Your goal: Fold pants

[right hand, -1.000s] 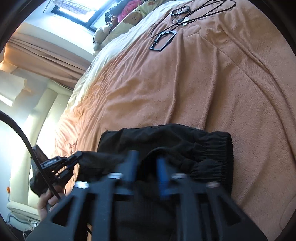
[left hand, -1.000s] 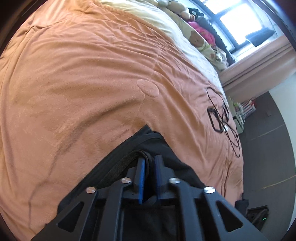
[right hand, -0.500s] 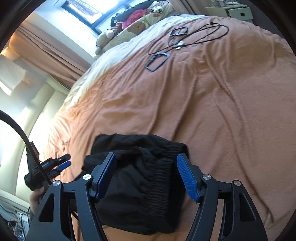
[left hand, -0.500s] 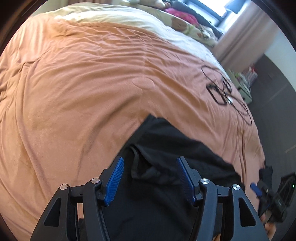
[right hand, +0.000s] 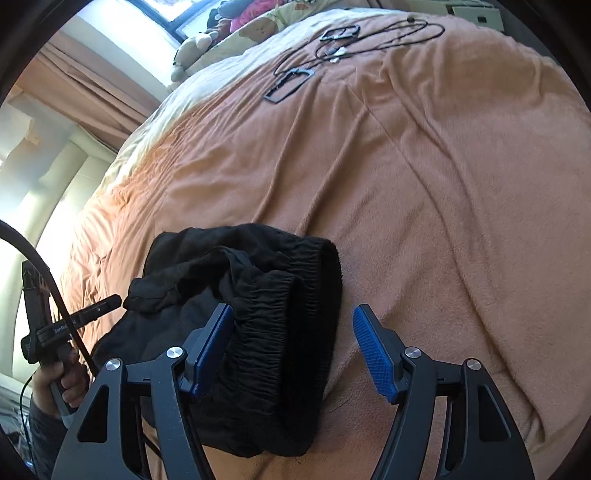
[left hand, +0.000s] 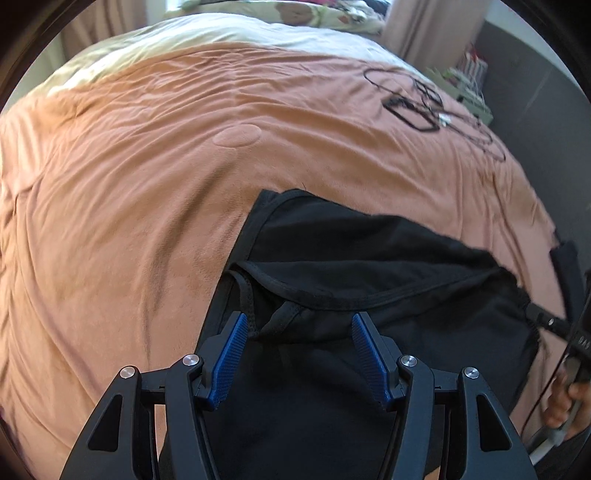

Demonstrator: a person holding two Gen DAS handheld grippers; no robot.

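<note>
Black pants [left hand: 354,266] lie folded in a bundle on an orange bedspread [left hand: 140,177]. In the right wrist view the pants [right hand: 266,310] show their gathered elastic waistband at the right edge of the bundle. My left gripper [left hand: 297,354] is open and empty, just above the near part of the pants, with a loose hem between its blue pads. My right gripper [right hand: 293,350] is open and empty, straddling the waistband edge. The left gripper also shows in the right wrist view [right hand: 88,314], at the bundle's left side.
Black cables and a black rectangular frame [right hand: 288,85] lie on the far part of the bedspread [right hand: 424,192]; they also show in the left wrist view [left hand: 417,110]. Pillows and soft toys [right hand: 236,26] sit by the window. A dark floor lies past the bed's right edge.
Both grippers were shut on the pants a second ago. They have opened, let the cloth drop onto the bed, and drawn back a little.
</note>
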